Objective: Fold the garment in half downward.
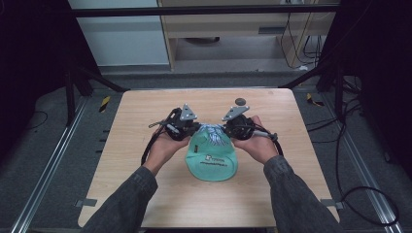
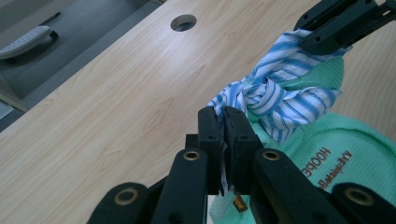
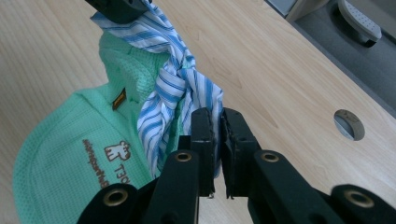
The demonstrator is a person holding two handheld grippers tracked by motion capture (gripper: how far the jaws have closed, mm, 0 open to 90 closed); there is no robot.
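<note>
Striped cloth [image 1: 212, 132] knotted at the green bag's [image 1: 212, 160] 12 o'clock edge, mid-bench [image 1: 145, 116]: your left gripper [image 1: 194, 130] clamps its 9 o'clock end, your right gripper [image 1: 227, 130] its 3 o'clock end.

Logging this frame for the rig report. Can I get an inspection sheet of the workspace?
Surface: light wooden table, round hole near the far edge.
Job's things: green pouch with printed lettering, lying on the table; blue striped cloth knotted at its top.
Clutter: nothing seen.
Grippers: left gripper and right gripper each shut on an end of the striped cloth.
Cables: one black cable trails from the left gripper; more lie on the floor at right.
Surroundings: dark frame, grey floor, pale cabinet behind.
</note>
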